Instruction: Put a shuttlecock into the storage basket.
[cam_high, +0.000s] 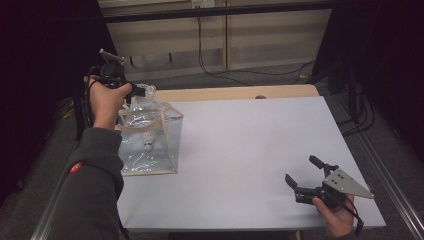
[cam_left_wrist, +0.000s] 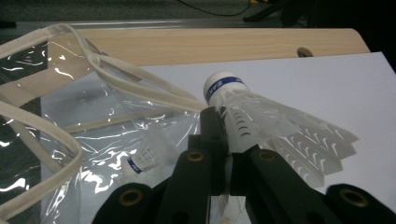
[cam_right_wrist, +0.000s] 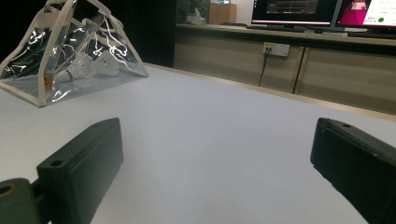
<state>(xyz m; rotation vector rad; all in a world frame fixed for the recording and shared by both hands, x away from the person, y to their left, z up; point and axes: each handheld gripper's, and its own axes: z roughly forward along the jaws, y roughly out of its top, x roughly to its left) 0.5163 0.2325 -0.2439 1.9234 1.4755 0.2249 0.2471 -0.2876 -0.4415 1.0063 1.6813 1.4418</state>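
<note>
At ten o'clock on the white-covered bench (cam_high: 250, 150) in the high view, the left tongs (cam_high: 131, 92) hover over the clear plastic tote bag with cream trim (cam_high: 150, 145). The right tongs (cam_high: 306, 176), at five o'clock, rest idle, jaws wide apart.

Seen from the left gripper view, the left tongs (cam_left_wrist: 227, 144) are clamped on a white feathered shuttlecock with a blue-banded cork (cam_left_wrist: 261, 123), cork toward twelve o'clock, above the bag's cream handles (cam_left_wrist: 116, 77). A second shuttlecock (cam_left_wrist: 144, 158) already lies inside.

Across the right gripper view, the bag (cam_right_wrist: 70, 60) sits at ten o'clock. Advice: centre over the mouth, clear the handles, lower before releasing.
</note>
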